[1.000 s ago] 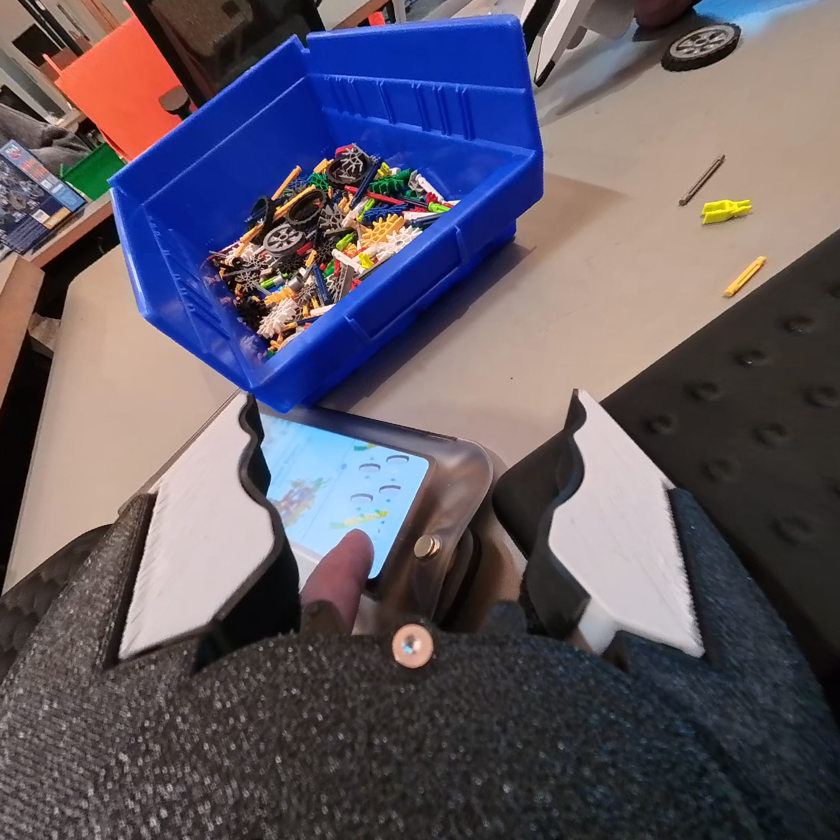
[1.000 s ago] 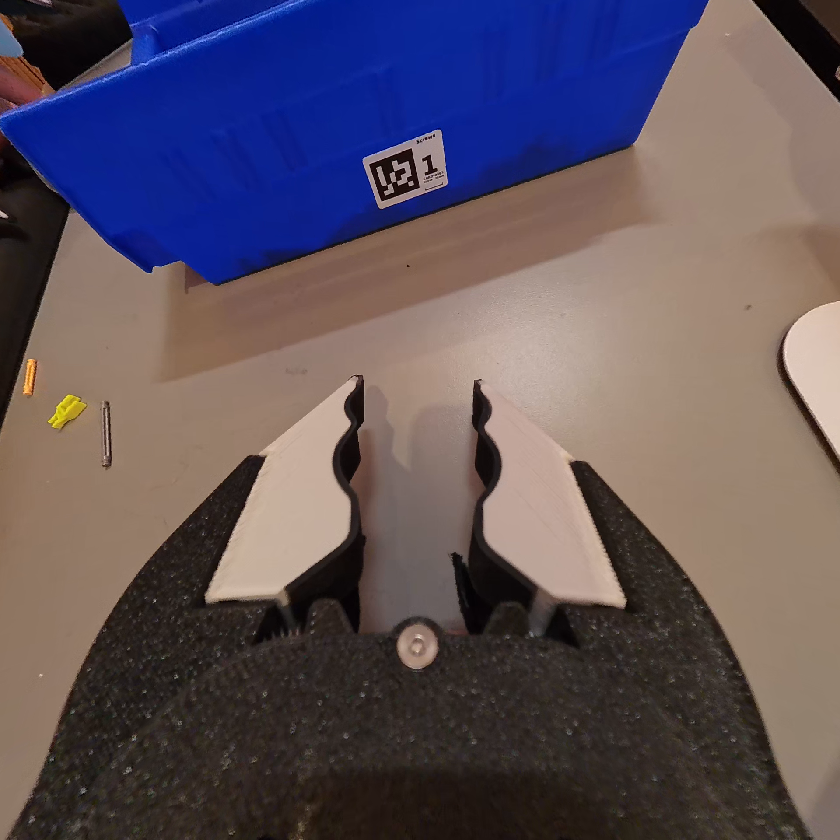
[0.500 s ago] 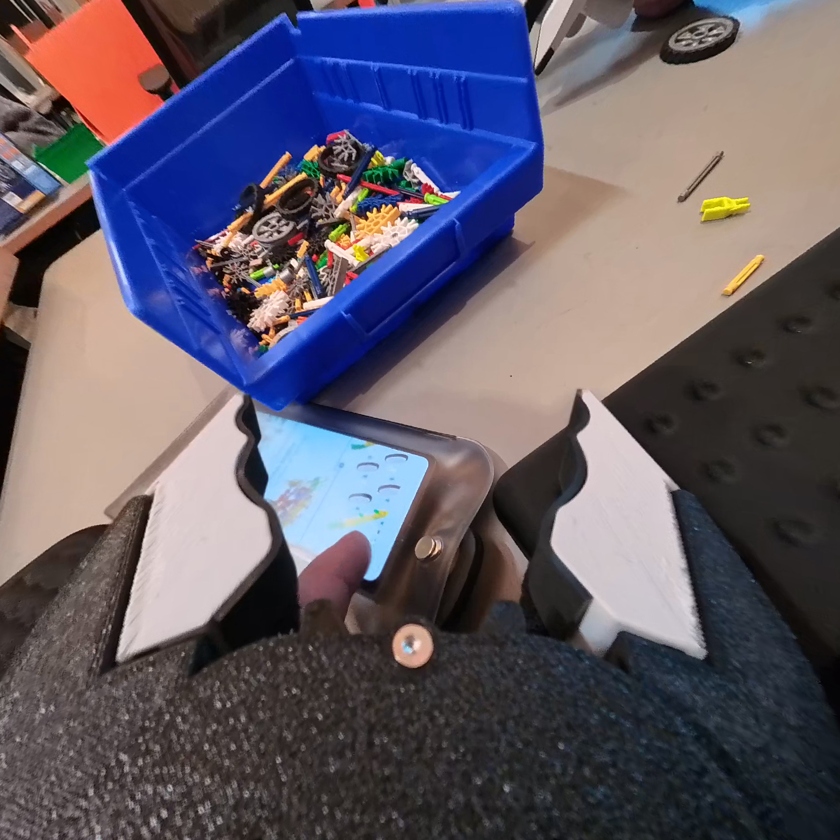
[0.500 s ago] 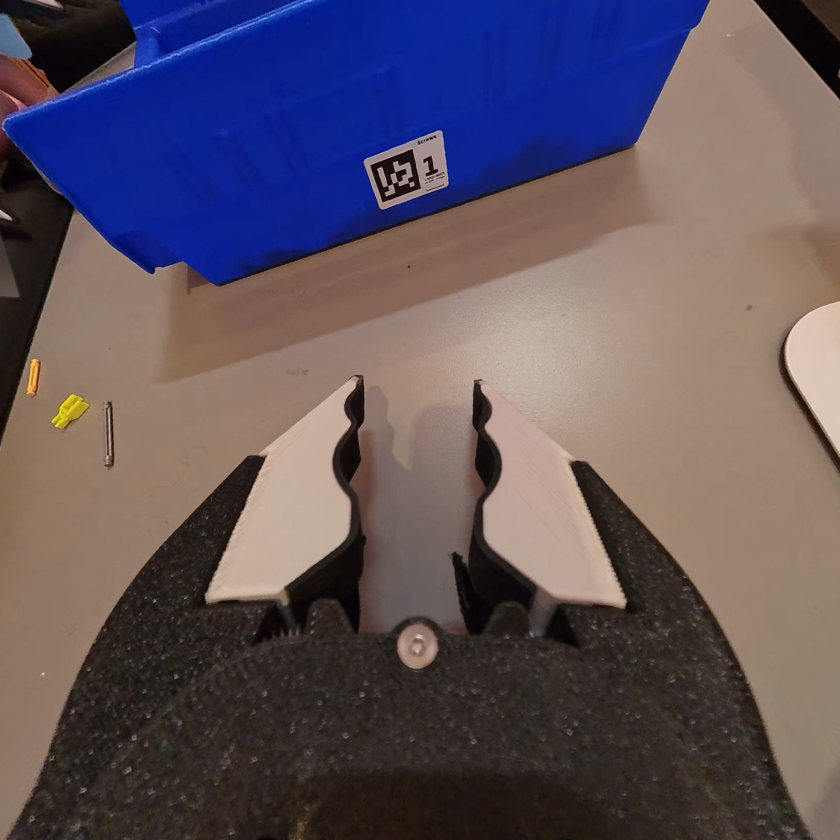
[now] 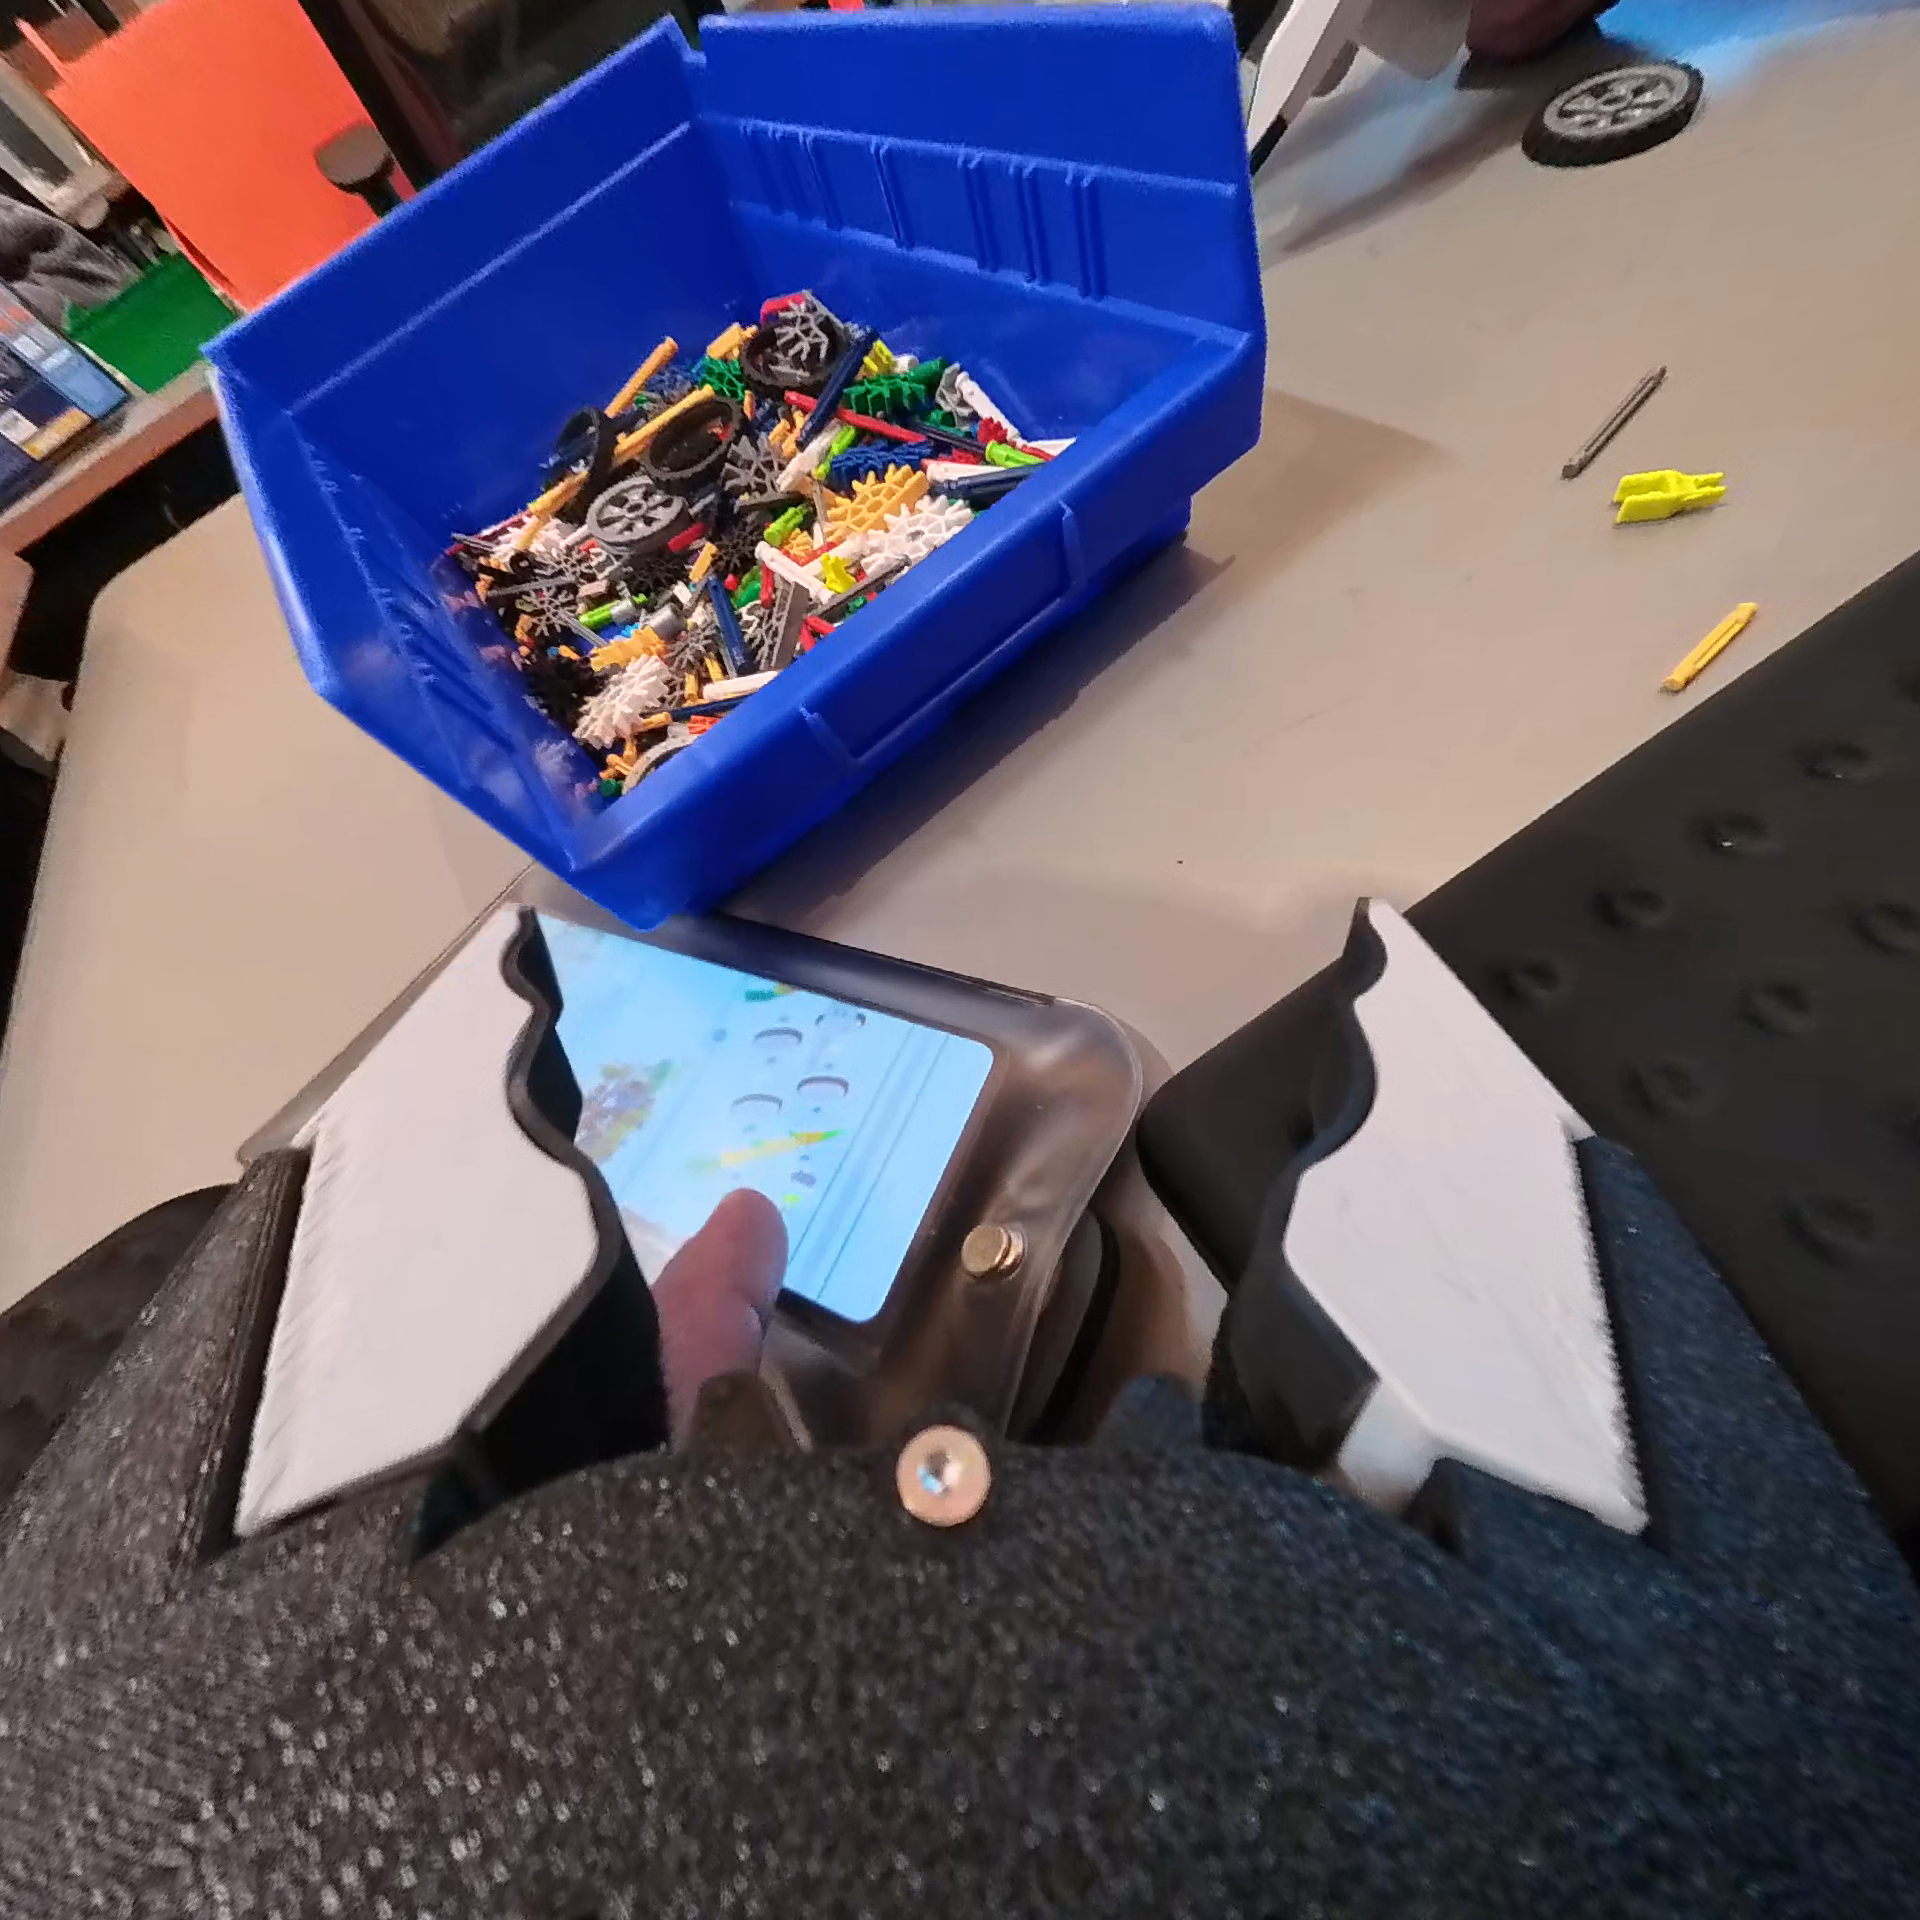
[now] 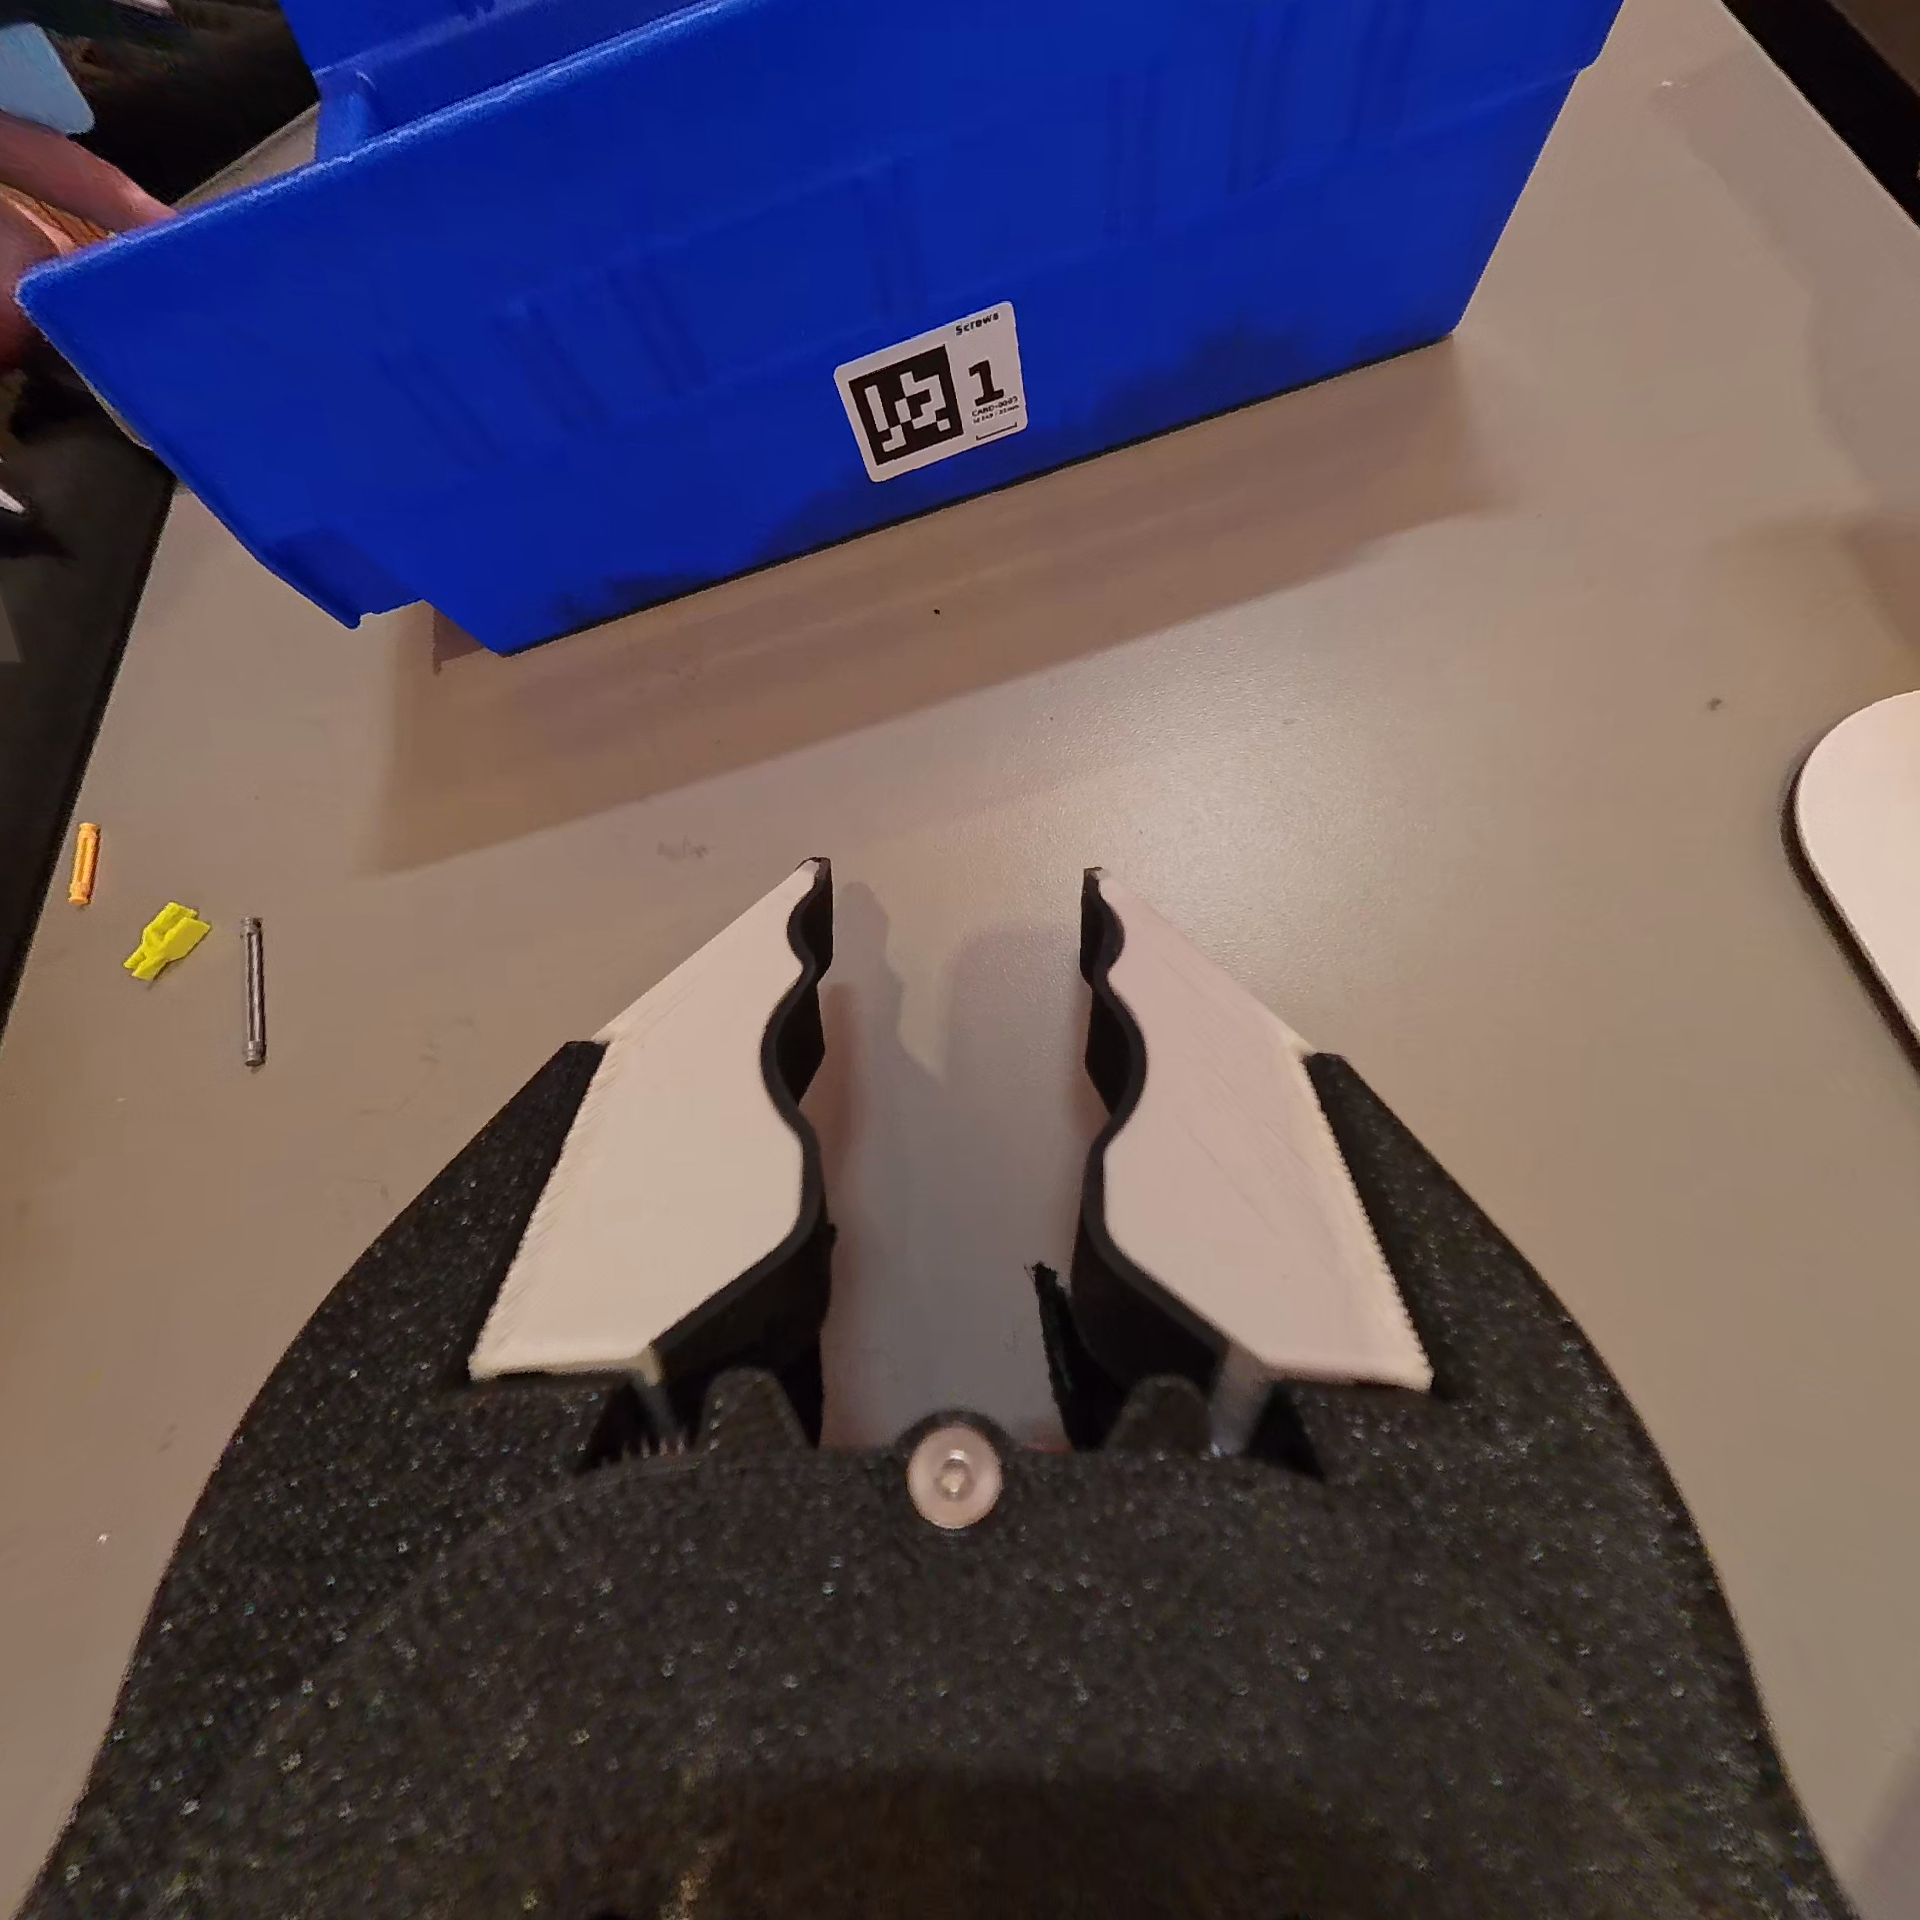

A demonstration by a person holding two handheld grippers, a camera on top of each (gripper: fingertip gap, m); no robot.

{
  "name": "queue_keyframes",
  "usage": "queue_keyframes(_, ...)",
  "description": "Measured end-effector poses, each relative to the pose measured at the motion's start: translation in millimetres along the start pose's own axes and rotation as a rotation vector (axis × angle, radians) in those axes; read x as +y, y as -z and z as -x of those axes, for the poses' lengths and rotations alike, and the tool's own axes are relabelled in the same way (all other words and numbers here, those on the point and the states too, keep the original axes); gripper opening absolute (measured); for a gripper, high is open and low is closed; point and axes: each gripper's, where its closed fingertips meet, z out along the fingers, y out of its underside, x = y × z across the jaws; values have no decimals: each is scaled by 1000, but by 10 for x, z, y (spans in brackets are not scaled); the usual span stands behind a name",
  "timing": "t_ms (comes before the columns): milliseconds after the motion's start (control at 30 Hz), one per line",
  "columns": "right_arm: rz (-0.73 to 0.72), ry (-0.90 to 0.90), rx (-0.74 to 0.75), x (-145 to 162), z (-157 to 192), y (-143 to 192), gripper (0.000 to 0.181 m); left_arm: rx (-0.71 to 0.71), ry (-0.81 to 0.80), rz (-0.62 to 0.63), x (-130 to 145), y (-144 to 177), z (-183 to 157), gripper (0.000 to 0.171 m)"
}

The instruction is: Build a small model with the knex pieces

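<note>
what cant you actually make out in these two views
- Left wrist view: the left part of the phone screen is hidden behind a finger of the left gripper.
- Right wrist view: the contents of the blue bin are hidden by its own wall.
- Right wrist view: the white flat object is cut off by the right edge.
- Left wrist view: the wheel is blurred.

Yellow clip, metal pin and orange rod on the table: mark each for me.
yellow clip (image 5: pixel 1668 496), left wrist view, on its body.
metal pin (image 5: pixel 1612 424), left wrist view, mid-shaft.
orange rod (image 5: pixel 1709 647), left wrist view, mid-length.
</note>
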Motion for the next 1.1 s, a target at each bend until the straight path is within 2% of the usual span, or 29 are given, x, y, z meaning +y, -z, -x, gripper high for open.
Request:
queue_keyframes(267,0,2,2,1,-3,-3,48,-45,13,-75,-60,125,51,141)
queue_keyframes(533,3,11,12,-11,6,4,48,-59,28,-83,-46,223,55,136)
queue_keyframes(700,-30,55,26,-209,98,105,48,-88,17,-126,-156,324,84,128)
queue_keyframes(833,-79,154,51,-564,340,298,48,-73,-10,-170,-306,393,28,113)
queue_keyframes(933,-93,240,71,-790,598,422,48,36,-25,-180,-410,389,-199,94)
queue_keyframes(1000,-87,289,68,-855,801,464,48,108,-24,-179,-496,367,-360,91)
queue_keyframes(1100,-59,335,17,-781,1140,454,48,193,-78,-187,-637,329,-604,75)
